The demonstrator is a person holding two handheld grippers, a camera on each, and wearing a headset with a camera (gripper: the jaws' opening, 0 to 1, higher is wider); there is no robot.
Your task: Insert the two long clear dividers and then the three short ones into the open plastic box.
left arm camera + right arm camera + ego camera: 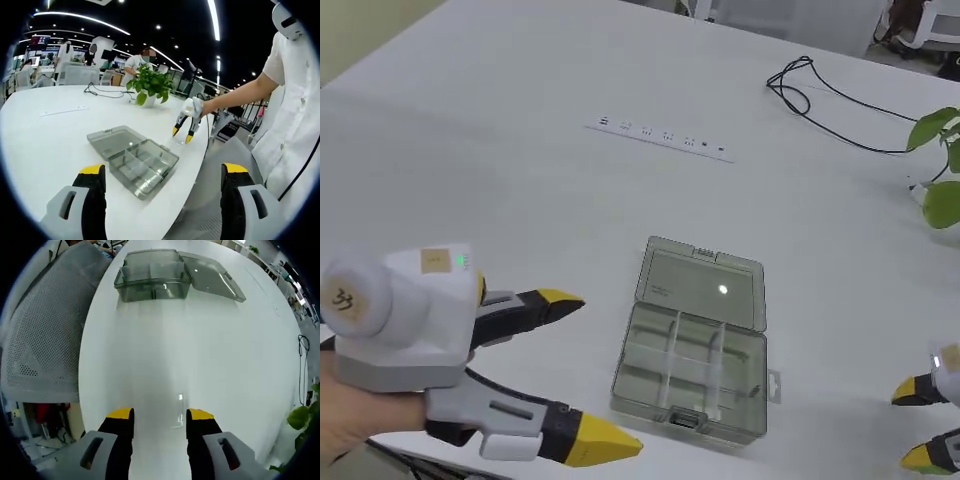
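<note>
Standing open, the smoky clear box [655, 408] holds fitted dividers [672, 345] inside.

White table [520, 90], potted plant [150, 86], perhaps a mesh chair [45, 325].

Open box [134, 159], white table [40, 142] — potted plant [150, 86]

A long white power strip [660, 138] lies on the white tabletop [470, 150]. Farther back are a looped black cable [820, 95] and a green leafy plant [932, 127]. A grey mesh chair back [45, 335] stands beside the table.
</note>
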